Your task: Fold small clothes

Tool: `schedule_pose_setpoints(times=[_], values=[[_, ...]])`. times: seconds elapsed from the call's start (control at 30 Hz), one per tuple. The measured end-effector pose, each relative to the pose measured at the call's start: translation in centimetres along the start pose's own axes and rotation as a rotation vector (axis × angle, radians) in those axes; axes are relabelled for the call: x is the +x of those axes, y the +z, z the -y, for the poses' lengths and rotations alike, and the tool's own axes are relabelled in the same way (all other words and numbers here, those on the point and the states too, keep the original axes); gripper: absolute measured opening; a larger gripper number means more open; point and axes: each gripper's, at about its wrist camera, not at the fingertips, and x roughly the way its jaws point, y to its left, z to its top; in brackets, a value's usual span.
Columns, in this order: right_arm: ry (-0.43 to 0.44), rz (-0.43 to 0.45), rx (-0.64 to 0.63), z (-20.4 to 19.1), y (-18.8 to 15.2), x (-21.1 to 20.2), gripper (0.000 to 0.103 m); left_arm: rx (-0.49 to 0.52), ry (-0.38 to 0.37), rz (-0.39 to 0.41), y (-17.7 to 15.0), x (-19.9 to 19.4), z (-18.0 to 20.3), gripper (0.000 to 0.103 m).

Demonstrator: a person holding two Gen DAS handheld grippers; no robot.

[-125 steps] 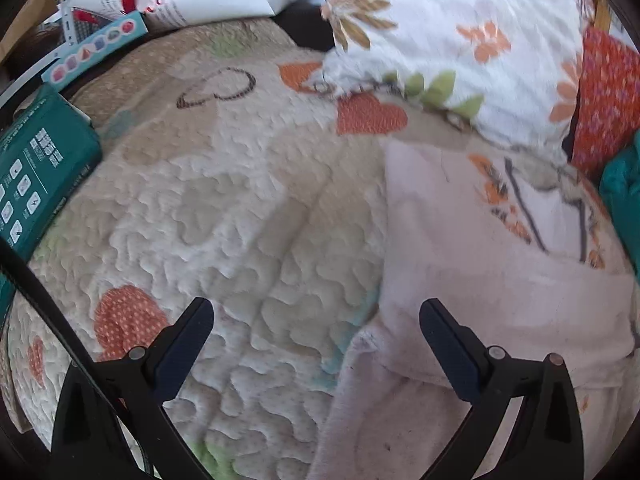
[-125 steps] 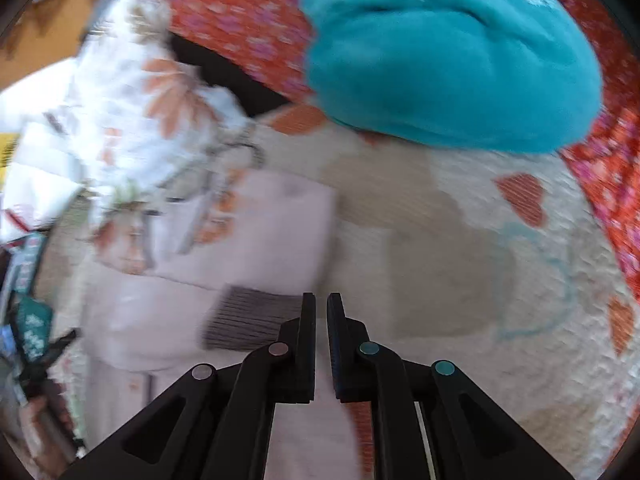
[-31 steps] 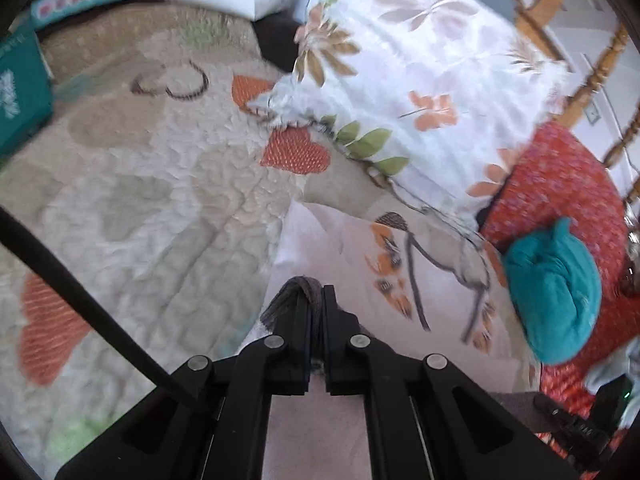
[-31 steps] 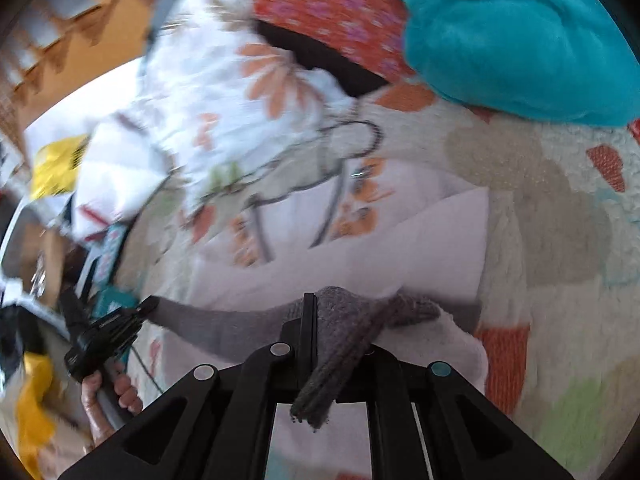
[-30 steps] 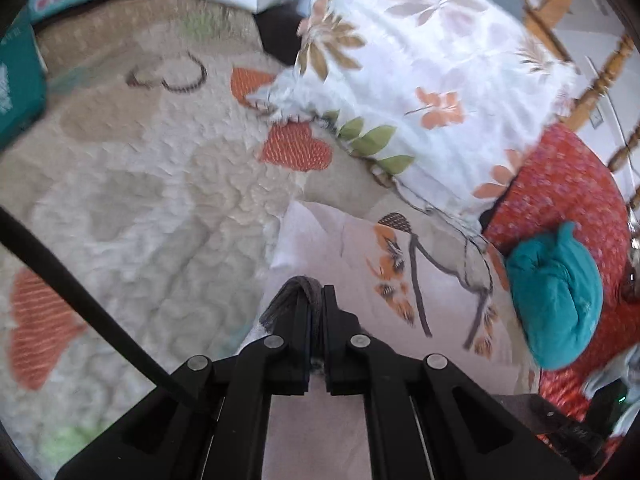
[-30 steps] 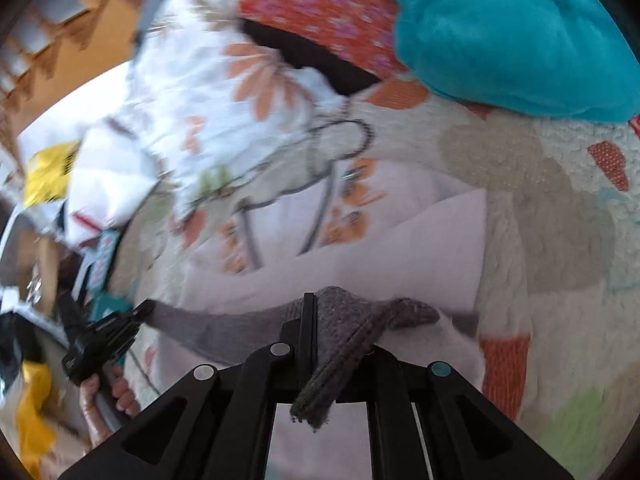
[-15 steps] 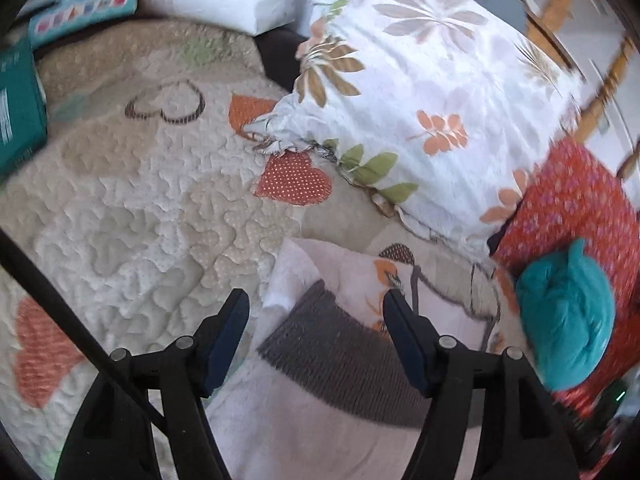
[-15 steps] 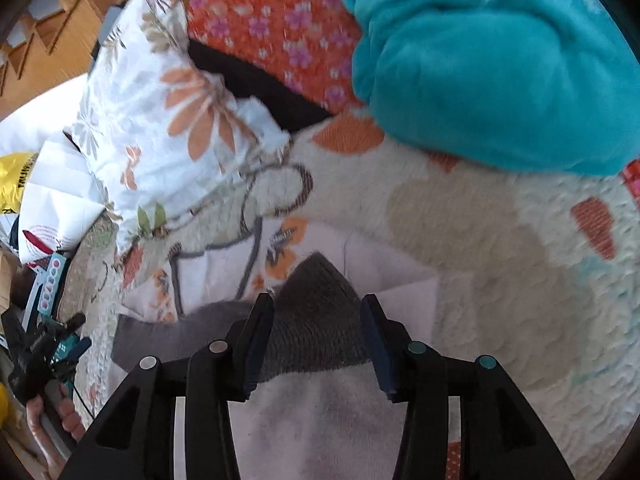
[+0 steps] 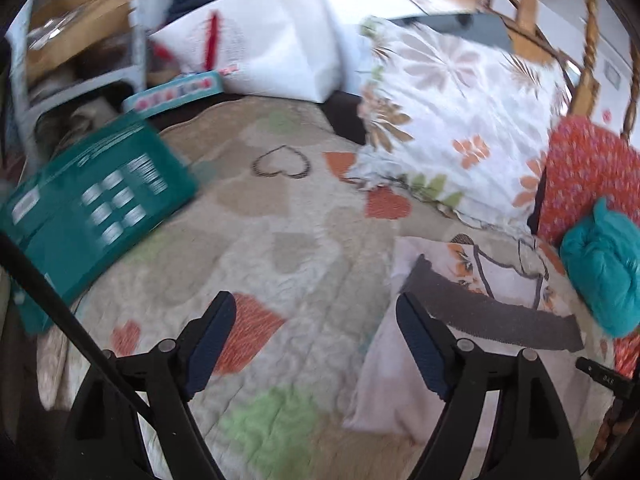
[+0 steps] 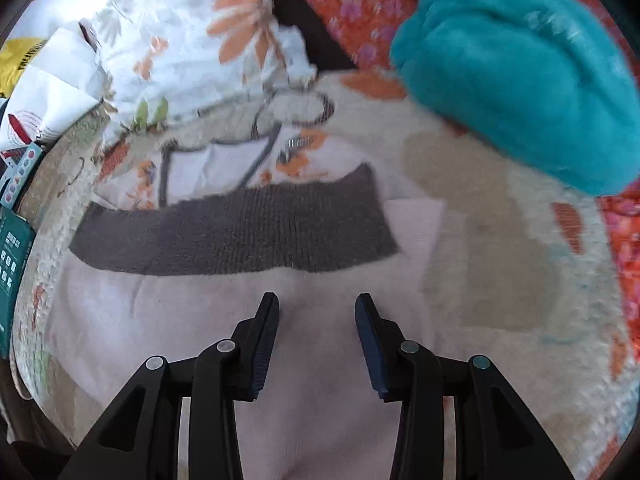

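A small pale pink garment [image 10: 248,320] lies folded on the quilted bed cover [image 10: 500,272]. Its grey ribbed hem [image 10: 236,236] lies flat across the top, over the printed front with orange flowers [image 10: 296,164]. My right gripper [image 10: 316,320] is open and empty, just above the pink fabric below the hem. In the left wrist view the garment [image 9: 400,360] and its grey hem [image 9: 492,308] lie at the right. My left gripper [image 9: 316,332] is open and empty over the quilt, left of the garment.
A floral pillow [image 9: 460,128] and a red patterned cushion [image 9: 584,172] lie behind the garment. A teal plush bundle [image 10: 516,72] sits at the right. A teal box [image 9: 88,208], a white bag [image 9: 260,48] and shelves stand at the left.
Both grippers held the grey hem a second ago, laid it over the printed front and opened. Now both have drawn back, the left one swinging away to the left.
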Motion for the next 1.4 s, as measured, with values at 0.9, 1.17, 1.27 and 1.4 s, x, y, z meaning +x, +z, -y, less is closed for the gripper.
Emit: schedule_pose_setpoints(times=[0.9, 1.17, 1.27, 1.4], values=[[-0.074, 0.053, -0.01, -2.5, -9.1, -5.6, 0.05, 0.281, -0.044, -0.174, -13.0, 2.3, 11.3, 0.096], [-0.086, 0.023, -0.025, -2.8, -9.4, -4.1, 0.05, 0.324, -0.042, -0.284, -15.2, 5.2, 12.7, 0.096], [-0.094, 0.031, -0.037, -3.1, -9.3, -4.1, 0.053, 0.33, -0.035, -0.288, -15.5, 5.6, 12.9, 0.097], [-0.1, 0.028, -0.056, -3.3, -9.3, -3.8, 0.055, 0.319, -0.041, -0.292, -15.6, 5.7, 12.9, 0.098]])
